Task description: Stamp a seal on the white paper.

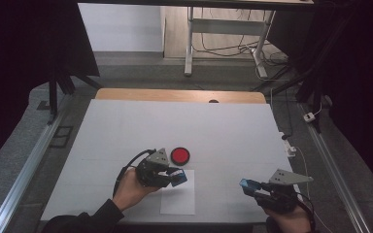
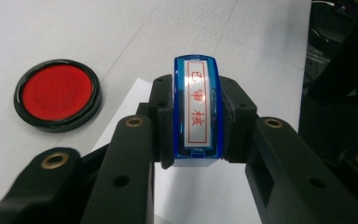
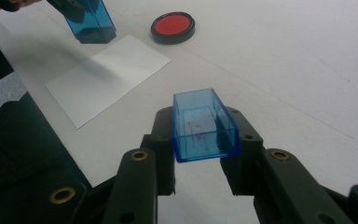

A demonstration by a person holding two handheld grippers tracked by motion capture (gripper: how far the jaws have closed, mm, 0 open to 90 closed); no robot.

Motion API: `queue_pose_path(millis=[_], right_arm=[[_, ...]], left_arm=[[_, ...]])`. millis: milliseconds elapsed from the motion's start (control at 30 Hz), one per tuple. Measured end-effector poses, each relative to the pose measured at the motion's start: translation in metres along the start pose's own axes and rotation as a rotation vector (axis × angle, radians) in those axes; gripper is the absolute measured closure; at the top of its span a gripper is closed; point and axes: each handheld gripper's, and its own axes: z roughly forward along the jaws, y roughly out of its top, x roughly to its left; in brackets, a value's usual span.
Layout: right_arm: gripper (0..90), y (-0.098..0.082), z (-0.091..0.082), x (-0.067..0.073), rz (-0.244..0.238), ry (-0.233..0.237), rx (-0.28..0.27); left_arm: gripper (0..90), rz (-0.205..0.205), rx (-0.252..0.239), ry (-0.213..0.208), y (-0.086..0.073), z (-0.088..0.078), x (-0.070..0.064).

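1. Two blue plastic pieces are in hand: my left claw [image 2: 196, 116] clamps the stamp [image 2: 196, 109], and my right claw [image 3: 200, 135] clamps its empty cap [image 3: 204, 125].
2. I judge both light, rigid and slick; gripping the long flat sides suits them.
3. From the high view, the stamp hangs over the paper sheet [image 1: 178, 200], with the red ink pad [image 1: 180, 155] at 1 o'clock on the bench [image 1: 126, 126].
4. Along the left claw, the stamp's long axis runs 12 to 6, lettered face towards the camera.
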Motion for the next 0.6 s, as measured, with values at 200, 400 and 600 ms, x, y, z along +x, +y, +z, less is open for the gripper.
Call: queue_pose_path(millis=[200,400,600], right_arm=[[68.6,0.000,0.000,0.000,0.000,0.001,0.001],[68.5,0.000,0.000,0.000,0.000,-0.001,0.005],[68.6,0.000,0.000,0.000,-0.001,0.000,0.005]], left_arm=[[70.0,-0.003,0.017,0.011,-0.005,0.009,0.002],[70.0,0.003,0.037,0.020,-0.008,0.016,0.003],[70.0,-0.001,0.057,0.023,-0.010,0.023,0.004]])
